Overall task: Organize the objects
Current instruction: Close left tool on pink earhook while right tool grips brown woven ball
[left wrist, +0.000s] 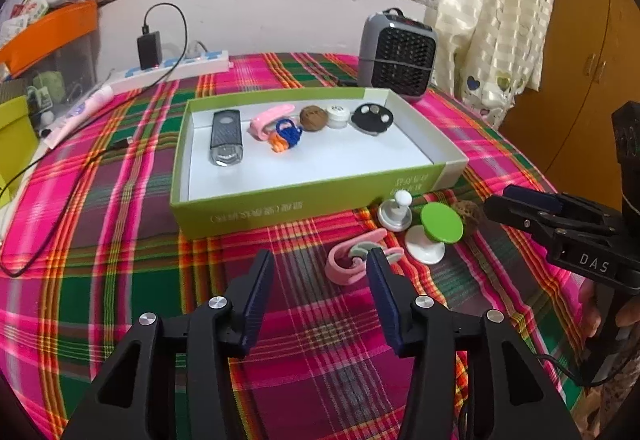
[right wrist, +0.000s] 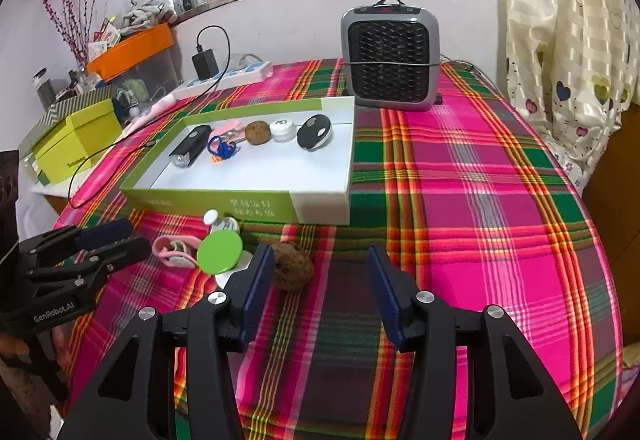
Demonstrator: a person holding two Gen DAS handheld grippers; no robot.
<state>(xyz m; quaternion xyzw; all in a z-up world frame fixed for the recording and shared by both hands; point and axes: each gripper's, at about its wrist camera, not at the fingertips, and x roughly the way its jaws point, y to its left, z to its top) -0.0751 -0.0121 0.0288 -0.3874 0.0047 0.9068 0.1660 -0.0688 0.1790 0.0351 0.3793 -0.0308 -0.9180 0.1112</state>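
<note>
While both claws gape, walnut (right wrist: 291,266) beside box (right wrist: 240,204) edge.

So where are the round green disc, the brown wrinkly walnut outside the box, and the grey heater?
Round green disc (right wrist: 219,252), right wrist view, flat top face.
Brown wrinkly walnut (right wrist: 294,268), right wrist view, shell middle.
Grey heater (right wrist: 389,53), right wrist view, black grille.

A plaid cloth (right wrist: 460,179) in pink, green and orange is covering the table. A grey heater (right wrist: 390,53) is standing at the far edge, its red display glowing. A black charger (right wrist: 204,64) is sitting plugged into a white power strip (right wrist: 236,75) by the wall. A heart-patterned curtain (right wrist: 568,39) is hanging at the right, and an orange bin (right wrist: 132,49) is sitting at the left.
</note>
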